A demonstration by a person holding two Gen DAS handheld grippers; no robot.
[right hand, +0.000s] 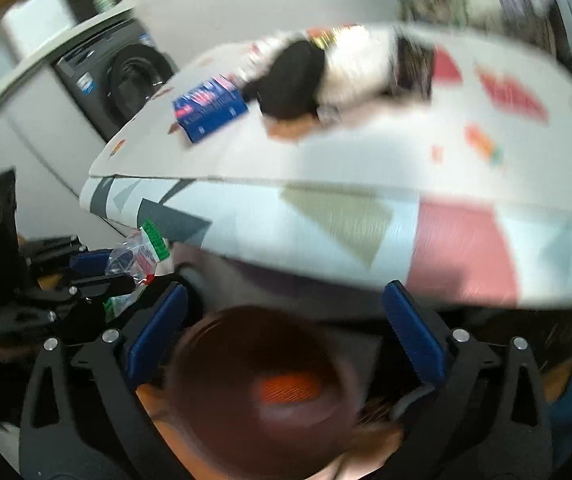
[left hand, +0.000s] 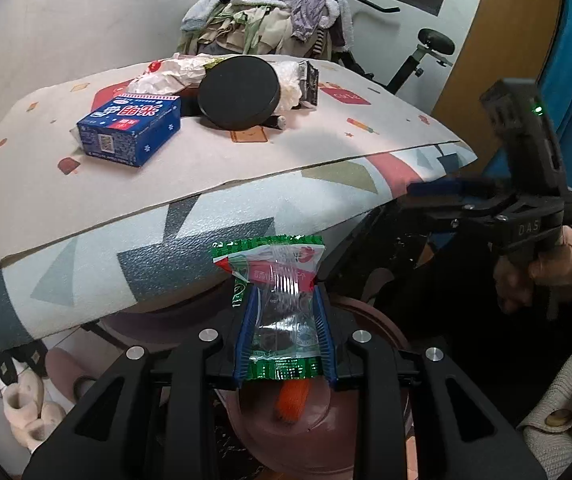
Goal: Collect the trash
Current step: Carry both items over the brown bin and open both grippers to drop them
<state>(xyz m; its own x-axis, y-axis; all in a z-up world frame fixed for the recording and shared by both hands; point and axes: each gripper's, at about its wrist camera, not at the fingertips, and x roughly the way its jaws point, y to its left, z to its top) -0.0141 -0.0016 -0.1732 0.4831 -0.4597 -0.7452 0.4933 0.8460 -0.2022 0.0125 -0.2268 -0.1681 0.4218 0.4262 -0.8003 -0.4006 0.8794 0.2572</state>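
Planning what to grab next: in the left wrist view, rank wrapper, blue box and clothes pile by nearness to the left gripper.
1. Wrapper, clamped in the left gripper.
2. Blue box, on the table's left.
3. Clothes pile, behind the table.

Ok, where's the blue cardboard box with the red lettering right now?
The blue cardboard box lies on the patterned table mat, towards its far left in the left wrist view, just left of the round black disc and in front of crumpled white wrappers.
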